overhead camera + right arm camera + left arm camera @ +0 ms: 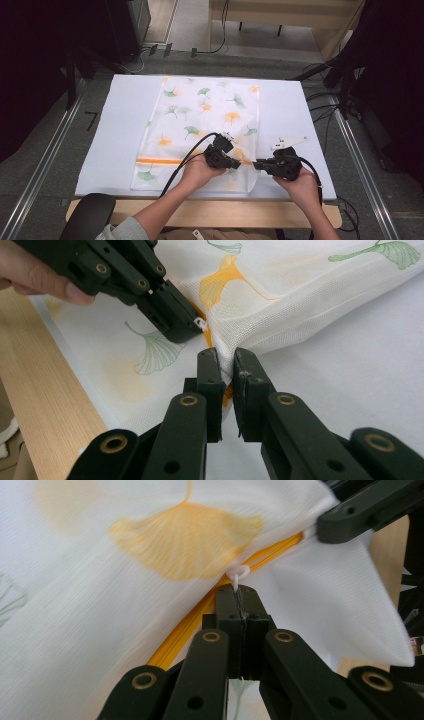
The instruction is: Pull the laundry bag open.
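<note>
A white mesh bag [205,120] printed with green and orange ginkgo leaves lies flat on the white table top. An orange zipper [160,161] runs across its near end. My left gripper [235,163] is shut on the zipper's white pull [238,573], whose ring sticks out just past the jaw tips [239,597]. My right gripper [227,362] is shut on a fold of the bag's fabric at the zipper's right end, lifting it a little. The two grippers face each other, tips close together [257,165]. In the right gripper view the left gripper [192,330] comes in from the upper left.
The white table top [120,125] has bare room left and right of the bag. A wooden strip [225,210] edges the near side. A black chair back [90,215] sits at the lower left. Cables and metal rails [45,160] lie on the floor around.
</note>
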`<state>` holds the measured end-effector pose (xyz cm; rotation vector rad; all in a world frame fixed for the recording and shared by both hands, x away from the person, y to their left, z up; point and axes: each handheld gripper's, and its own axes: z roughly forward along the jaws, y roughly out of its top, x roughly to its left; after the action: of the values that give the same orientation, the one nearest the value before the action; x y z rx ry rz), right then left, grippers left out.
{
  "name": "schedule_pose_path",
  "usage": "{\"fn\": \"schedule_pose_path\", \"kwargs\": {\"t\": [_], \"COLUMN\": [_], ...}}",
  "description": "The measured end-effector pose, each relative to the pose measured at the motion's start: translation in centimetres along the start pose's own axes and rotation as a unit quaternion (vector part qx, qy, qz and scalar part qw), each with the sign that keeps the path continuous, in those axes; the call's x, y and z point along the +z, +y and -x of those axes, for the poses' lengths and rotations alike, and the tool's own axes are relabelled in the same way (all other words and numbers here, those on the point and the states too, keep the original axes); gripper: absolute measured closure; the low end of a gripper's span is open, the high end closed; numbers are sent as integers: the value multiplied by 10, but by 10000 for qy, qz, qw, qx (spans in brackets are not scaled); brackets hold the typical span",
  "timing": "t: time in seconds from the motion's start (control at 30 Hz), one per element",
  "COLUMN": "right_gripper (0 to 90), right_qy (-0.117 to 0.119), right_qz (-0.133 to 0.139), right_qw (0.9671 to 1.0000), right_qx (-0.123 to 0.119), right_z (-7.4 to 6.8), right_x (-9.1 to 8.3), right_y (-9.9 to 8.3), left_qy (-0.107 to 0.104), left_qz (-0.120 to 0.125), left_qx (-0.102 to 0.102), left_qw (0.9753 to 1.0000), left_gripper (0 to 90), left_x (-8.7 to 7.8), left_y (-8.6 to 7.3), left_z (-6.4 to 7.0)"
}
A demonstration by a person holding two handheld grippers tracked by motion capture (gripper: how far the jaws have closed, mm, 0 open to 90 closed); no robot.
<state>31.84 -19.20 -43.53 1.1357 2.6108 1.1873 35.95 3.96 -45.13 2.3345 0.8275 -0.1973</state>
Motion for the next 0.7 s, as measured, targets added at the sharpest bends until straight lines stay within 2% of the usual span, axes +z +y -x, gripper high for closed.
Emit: {"fn": "schedule_pose_path", "kwargs": {"t": [0.07,0.43,0.7], "right_gripper": [851,851,846], "right_qy": [-3,-52,34], "right_qz": [-5,21,33], "right_qw": [10000,10000,9999], "right_qx": [0,-26,96], "right_z": [0,1,5], "right_x": [0,-1,0], "right_y": [0,-1,-4], "left_qy": [8,0,-11], "left_qz": [9,6,-12], "left_qx": [-58,-26,-40], "left_qw": [10000,10000,10000], "left_gripper": [900,900,900], "left_x": [-1,-2,-2], "left_y": [-1,-1,-1], "left_z": [-3,0,3]}}
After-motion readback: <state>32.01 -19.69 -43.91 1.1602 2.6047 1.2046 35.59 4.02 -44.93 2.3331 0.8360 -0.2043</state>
